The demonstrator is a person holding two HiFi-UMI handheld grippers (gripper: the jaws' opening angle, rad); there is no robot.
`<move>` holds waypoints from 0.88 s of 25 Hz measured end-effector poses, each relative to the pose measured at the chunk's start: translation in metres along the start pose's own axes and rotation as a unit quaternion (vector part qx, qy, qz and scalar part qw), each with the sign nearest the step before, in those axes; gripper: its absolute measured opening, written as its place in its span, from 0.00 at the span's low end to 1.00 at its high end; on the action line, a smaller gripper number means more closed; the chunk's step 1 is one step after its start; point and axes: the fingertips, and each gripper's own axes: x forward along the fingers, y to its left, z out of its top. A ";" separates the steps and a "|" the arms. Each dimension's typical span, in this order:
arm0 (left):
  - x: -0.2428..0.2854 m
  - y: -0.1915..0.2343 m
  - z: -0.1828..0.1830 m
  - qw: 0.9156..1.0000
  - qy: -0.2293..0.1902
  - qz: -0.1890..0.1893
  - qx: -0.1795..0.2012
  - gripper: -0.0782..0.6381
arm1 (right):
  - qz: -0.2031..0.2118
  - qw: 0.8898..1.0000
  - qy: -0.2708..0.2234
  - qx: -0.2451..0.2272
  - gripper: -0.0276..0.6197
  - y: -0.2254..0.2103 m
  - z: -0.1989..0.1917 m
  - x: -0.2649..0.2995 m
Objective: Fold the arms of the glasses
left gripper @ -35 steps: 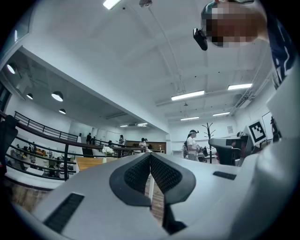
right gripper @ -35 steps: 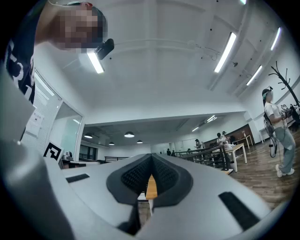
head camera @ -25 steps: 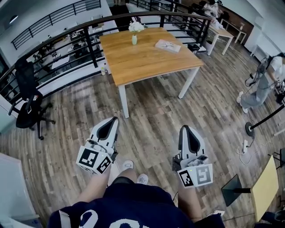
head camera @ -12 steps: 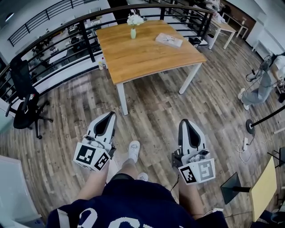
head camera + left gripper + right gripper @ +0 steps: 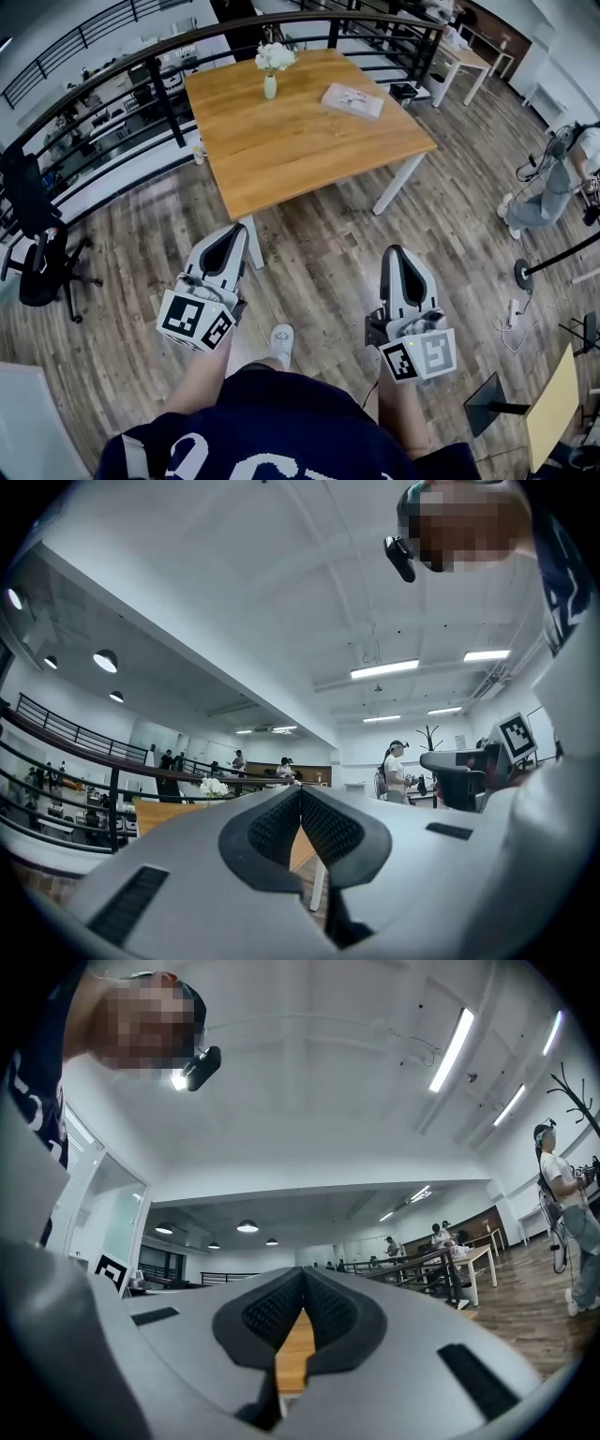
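No glasses can be made out in any view. A wooden table (image 5: 300,141) stands ahead, bearing a small vase of white flowers (image 5: 270,70) and a flat pale object (image 5: 352,100) near its far right side. My left gripper (image 5: 239,231) is held out over the floor short of the table's near corner, shut, with nothing between its pads (image 5: 323,825). My right gripper (image 5: 394,251) is level with it on the right, also shut and holding nothing. Past the closed jaws, the left gripper view shows the table (image 5: 155,813) and the right gripper view shows its wooden top (image 5: 295,1344).
A dark railing (image 5: 150,80) curves behind the table. A black office chair (image 5: 33,234) stands at left. At right are a person (image 5: 553,178) and a stand base (image 5: 525,272). A white table (image 5: 464,61) is at back right. My shoe (image 5: 279,342) is on the plank floor.
The table has come closer and lower in the head view as the person walks toward it. Both grippers moved forward together and stayed shut.
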 end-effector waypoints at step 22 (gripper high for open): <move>0.164 0.153 -0.024 0.999 0.001 0.048 0.022 0.13 | -0.030 1.000 0.008 0.000 0.08 -0.103 -0.050 0.193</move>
